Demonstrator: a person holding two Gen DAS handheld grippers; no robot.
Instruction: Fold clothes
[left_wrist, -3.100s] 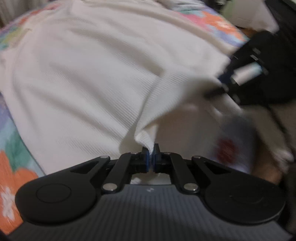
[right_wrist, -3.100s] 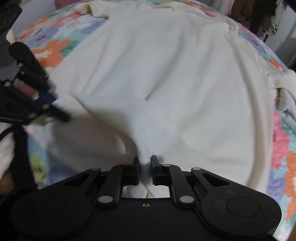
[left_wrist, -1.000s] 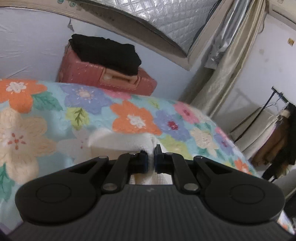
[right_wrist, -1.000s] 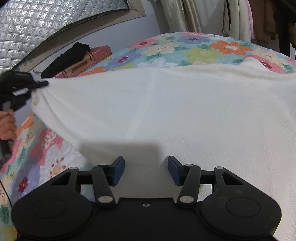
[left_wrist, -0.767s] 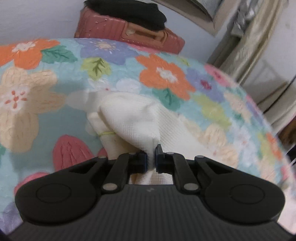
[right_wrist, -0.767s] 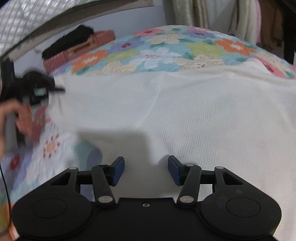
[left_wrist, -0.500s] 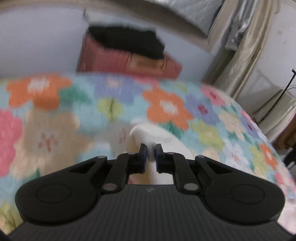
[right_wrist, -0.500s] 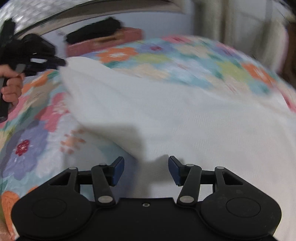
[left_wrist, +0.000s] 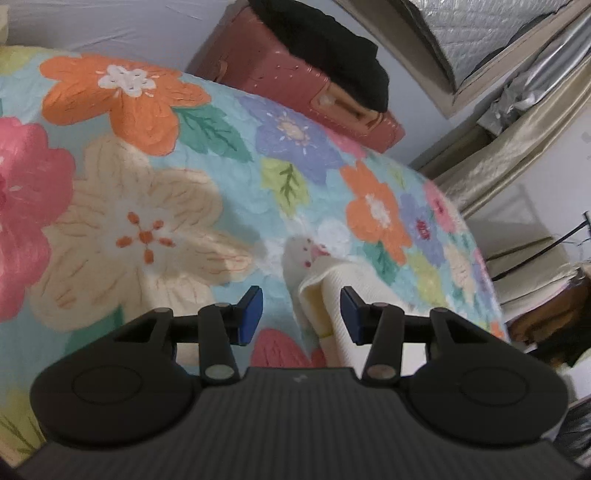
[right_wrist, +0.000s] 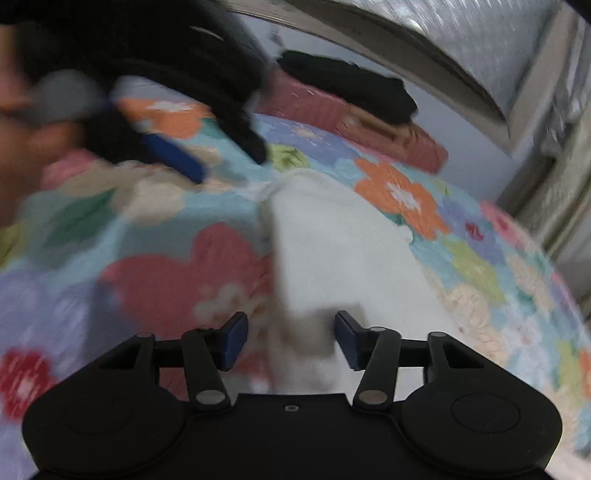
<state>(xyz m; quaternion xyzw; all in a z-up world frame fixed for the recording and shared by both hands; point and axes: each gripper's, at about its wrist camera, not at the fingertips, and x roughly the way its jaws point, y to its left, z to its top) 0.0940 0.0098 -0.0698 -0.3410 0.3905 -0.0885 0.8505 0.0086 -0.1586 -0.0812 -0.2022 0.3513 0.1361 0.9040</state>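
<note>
**Corner let go, fold laid on the bed**

The left gripper (left_wrist: 301, 308) has just been opening; its fingers (left_wrist: 251, 308) stand spread, the cream garment (left_wrist: 332, 295) lying loose between them on the floral bed (left_wrist: 147, 229). The right gripper (right_wrist: 290, 339) has been closing a little but is spread too, cloth between its fingers, unpinched. To finish well, draw both back without snagging, then smooth the edge flat.

One cream knit garment (left_wrist: 364, 295) lies on one floral bedspread (left_wrist: 140, 206); one red suitcase (left_wrist: 295, 77) carries one black folded cloth (left_wrist: 325, 44); two grippers.
</note>
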